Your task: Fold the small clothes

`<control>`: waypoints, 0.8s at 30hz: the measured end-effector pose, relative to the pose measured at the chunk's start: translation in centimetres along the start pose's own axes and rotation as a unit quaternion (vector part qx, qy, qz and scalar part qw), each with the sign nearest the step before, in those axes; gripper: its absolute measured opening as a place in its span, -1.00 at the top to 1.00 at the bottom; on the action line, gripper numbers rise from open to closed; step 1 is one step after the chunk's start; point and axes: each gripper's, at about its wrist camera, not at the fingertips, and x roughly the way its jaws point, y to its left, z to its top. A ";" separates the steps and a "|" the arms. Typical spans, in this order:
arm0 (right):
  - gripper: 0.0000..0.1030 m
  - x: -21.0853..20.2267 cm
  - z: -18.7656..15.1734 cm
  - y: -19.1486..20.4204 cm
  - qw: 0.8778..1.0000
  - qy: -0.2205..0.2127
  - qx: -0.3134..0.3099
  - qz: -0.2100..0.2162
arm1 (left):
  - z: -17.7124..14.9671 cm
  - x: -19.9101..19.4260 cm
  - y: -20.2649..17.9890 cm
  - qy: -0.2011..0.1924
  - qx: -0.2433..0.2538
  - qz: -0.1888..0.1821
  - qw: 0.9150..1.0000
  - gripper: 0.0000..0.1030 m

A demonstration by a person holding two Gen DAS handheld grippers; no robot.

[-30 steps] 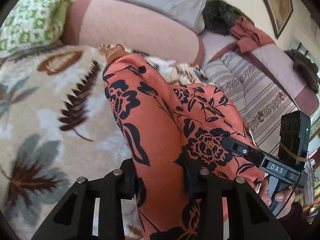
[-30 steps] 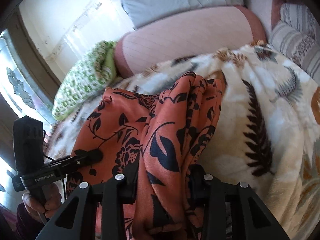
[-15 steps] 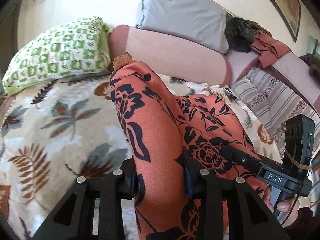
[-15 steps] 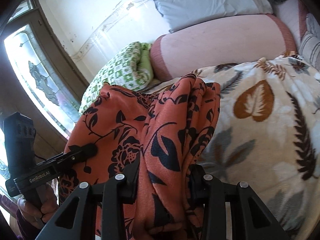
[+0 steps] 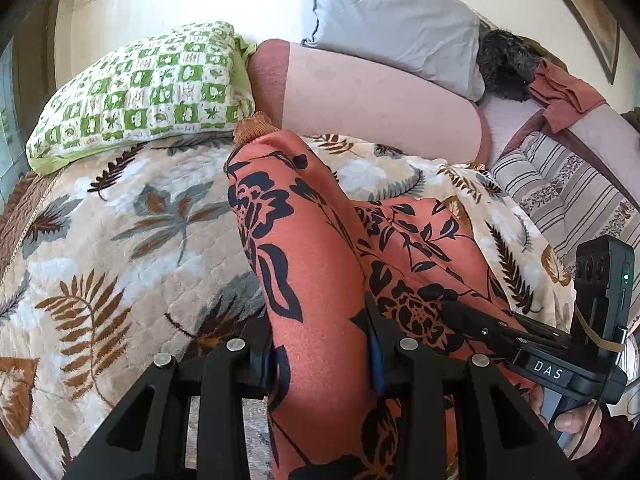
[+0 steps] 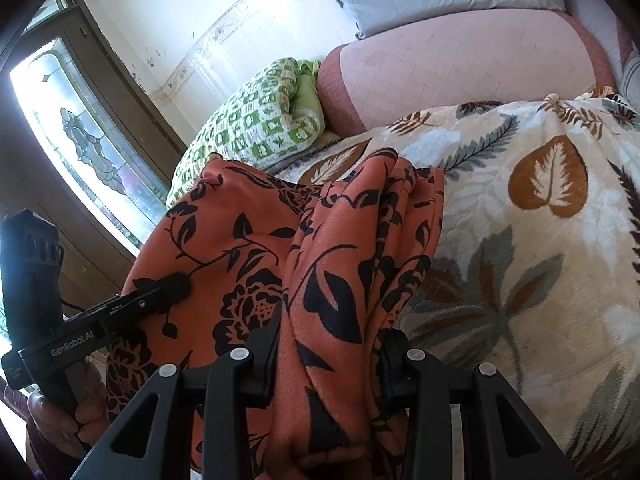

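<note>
An orange garment with a black flower print [image 5: 308, 248] hangs between my two grippers above the leaf-patterned blanket [image 5: 120, 240]. My left gripper [image 5: 320, 360] is shut on one edge of the garment. It also shows in the right wrist view [image 6: 176, 284], at the garment's left side. My right gripper [image 6: 328, 356] is shut on a bunched fold of the garment [image 6: 340, 264]. It also shows in the left wrist view [image 5: 452, 308], at the lower right. The garment's ribbed brown cuff [image 5: 252, 128] points toward the pillows.
A green checked pillow [image 5: 140, 88], a pink bolster [image 5: 372, 100] and a grey pillow [image 5: 392, 16] lie at the head of the bed. A striped cushion [image 5: 568, 196] and dark clothes [image 5: 508, 60] are to the right. A window [image 6: 88, 152] is on the left.
Both grippers have lifted and tilted up with the garment, so more of the pillows, wall and window shows. The grips have not changed.
</note>
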 end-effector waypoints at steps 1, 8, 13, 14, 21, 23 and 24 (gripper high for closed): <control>0.23 0.1 -0.1 0.0 1.000 0.002 0.000 0.000 | 0.0 0.1 0.1 0.003 -0.001 0.001 1.000 0.27; 0.23 0.8 -0.2 -0.1 1.000 0.014 0.001 -0.006 | 0.1 1.0 0.1 0.018 0.000 0.003 1.000 0.27; 0.23 1.1 0.1 -0.2 0.999 0.036 0.007 -0.012 | -0.2 1.8 0.4 0.032 -0.006 0.005 0.999 0.27; 0.23 1.2 0.1 -0.3 0.999 0.039 0.008 -0.013 | -0.3 2.0 0.5 0.035 -0.007 0.006 0.999 0.27; 0.23 1.9 0.1 -0.4 0.998 0.058 0.011 -0.018 | -0.9 3.0 0.9 0.052 -0.012 0.011 0.999 0.27; 0.23 2.0 0.0 -0.5 0.998 0.059 0.011 -0.019 | -1.0 3.1 1.0 0.054 -0.012 0.013 0.998 0.27; 0.23 2.0 0.0 -0.5 0.998 0.061 0.012 -0.019 | -1.0 3.2 1.0 0.055 -0.012 0.014 0.998 0.26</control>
